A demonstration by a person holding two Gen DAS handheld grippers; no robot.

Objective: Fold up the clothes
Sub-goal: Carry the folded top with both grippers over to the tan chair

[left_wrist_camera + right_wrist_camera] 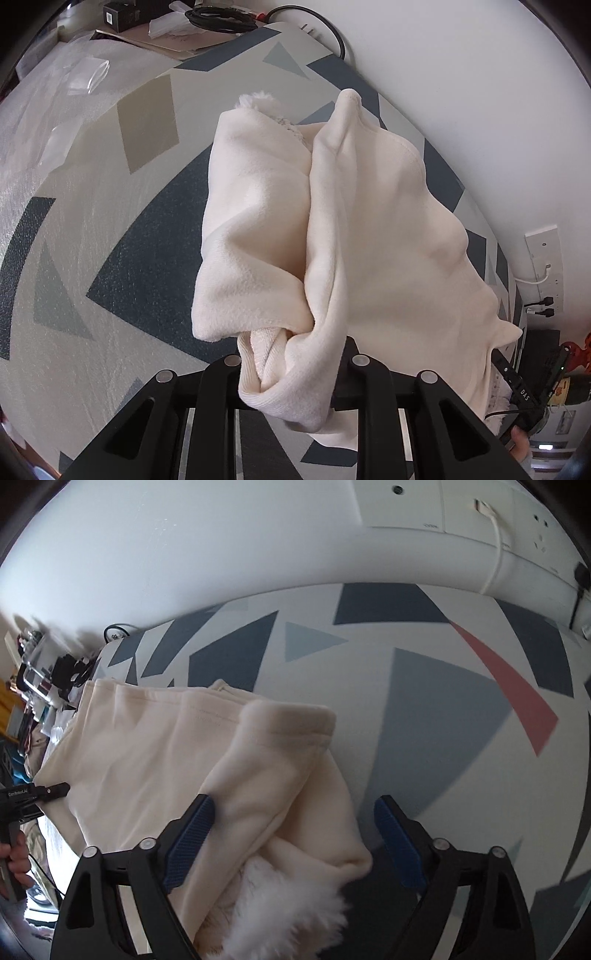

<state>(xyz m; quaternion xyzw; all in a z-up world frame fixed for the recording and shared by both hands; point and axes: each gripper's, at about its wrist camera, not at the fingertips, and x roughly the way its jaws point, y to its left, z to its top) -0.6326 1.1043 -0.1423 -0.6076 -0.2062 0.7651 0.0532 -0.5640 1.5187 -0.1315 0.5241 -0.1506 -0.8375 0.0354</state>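
A cream fleece garment [369, 221] lies bunched on the patterned mat [147, 258]. Its fluffy white lining [258, 99] shows at the far end. My left gripper [291, 354] is shut on a gathered ribbed edge of the garment, and the cloth hides its fingertips. In the right wrist view the garment [147, 757] lies folded over itself, with white fluff [288, 904] near the camera. My right gripper [295, 834] is open over a fold, and its blue pads [192, 834] stand apart from the cloth. The left gripper [55, 789] shows at the garment's left edge, held by a hand.
A white wall [184, 554] runs close behind the mat [424, 701], with wall sockets and a white cable [496, 535]. In the left wrist view a black box [122, 14], a coiled black cable [221, 18], papers and clear plastic wrap [85, 74] lie at the far end.
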